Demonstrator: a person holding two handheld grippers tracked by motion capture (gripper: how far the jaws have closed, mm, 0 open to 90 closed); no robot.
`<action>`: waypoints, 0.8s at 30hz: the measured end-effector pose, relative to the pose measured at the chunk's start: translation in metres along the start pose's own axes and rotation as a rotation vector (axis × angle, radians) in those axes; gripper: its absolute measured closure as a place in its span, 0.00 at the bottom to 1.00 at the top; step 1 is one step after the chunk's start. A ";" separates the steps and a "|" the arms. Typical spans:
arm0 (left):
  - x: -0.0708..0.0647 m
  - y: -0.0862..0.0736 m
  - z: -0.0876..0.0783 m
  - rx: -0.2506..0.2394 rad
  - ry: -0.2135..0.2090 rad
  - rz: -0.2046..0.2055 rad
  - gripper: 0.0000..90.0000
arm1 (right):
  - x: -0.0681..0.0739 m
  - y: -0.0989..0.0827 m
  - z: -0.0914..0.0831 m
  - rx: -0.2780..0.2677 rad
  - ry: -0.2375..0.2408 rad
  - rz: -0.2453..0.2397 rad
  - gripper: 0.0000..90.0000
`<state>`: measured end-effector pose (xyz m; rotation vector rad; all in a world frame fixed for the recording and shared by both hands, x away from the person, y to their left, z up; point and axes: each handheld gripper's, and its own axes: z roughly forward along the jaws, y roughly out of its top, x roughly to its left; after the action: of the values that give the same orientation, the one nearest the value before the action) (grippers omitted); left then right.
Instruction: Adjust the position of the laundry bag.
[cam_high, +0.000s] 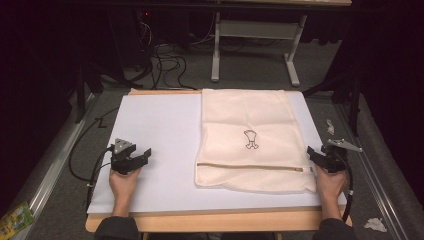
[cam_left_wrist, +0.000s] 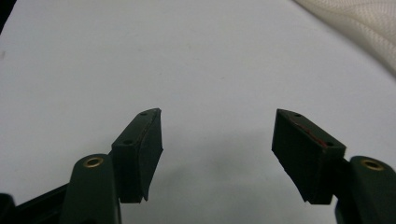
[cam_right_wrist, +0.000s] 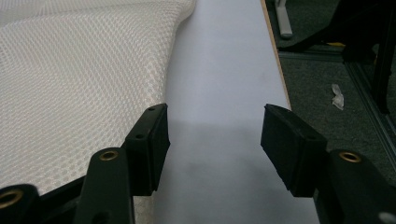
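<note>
Two grippers rest on the white table sheet (cam_high: 155, 130) in the high view: the left gripper (cam_high: 141, 155) well apart from the cream mesh laundry bag (cam_high: 250, 140), the right gripper (cam_high: 314, 153) at its right edge. In the left gripper view, the jaws stand apart over bare sheet. In the right gripper view, the jaws gape, empty, one over the mesh.

1. The right gripper (cam_right_wrist: 215, 126) rises from the bottom edge, its two black jaws spread wide with nothing between them.
2. Under the gap lies a bare white table sheet (cam_right_wrist: 219, 74).
3. A cream mesh laundry bag (cam_right_wrist: 79, 79) lies flat beside the left-hand jaw, its edge running just under that jaw.
4. Beyond the right-hand jaw the table's wooden edge (cam_right_wrist: 275, 60) drops to grey floor (cam_right_wrist: 317, 79), where a crumpled white scrap (cam_right_wrist: 337, 96) lies.
</note>
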<state>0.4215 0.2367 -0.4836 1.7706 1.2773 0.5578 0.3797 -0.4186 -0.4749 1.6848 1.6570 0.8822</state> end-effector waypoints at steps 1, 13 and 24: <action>0.001 0.000 0.000 0.003 -0.002 -0.011 0.39 | -0.001 0.000 0.000 0.005 0.008 0.004 0.47; -0.002 0.001 0.000 0.041 -0.013 0.017 0.41 | -0.008 0.001 0.000 0.002 0.052 0.062 0.47; -0.017 0.012 -0.003 0.043 -0.068 0.032 0.39 | -0.005 0.006 -0.007 -0.010 0.050 0.013 0.40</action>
<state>0.4192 0.2208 -0.4704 1.8325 1.2242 0.4868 0.3775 -0.4243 -0.4656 1.6809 1.6734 0.9440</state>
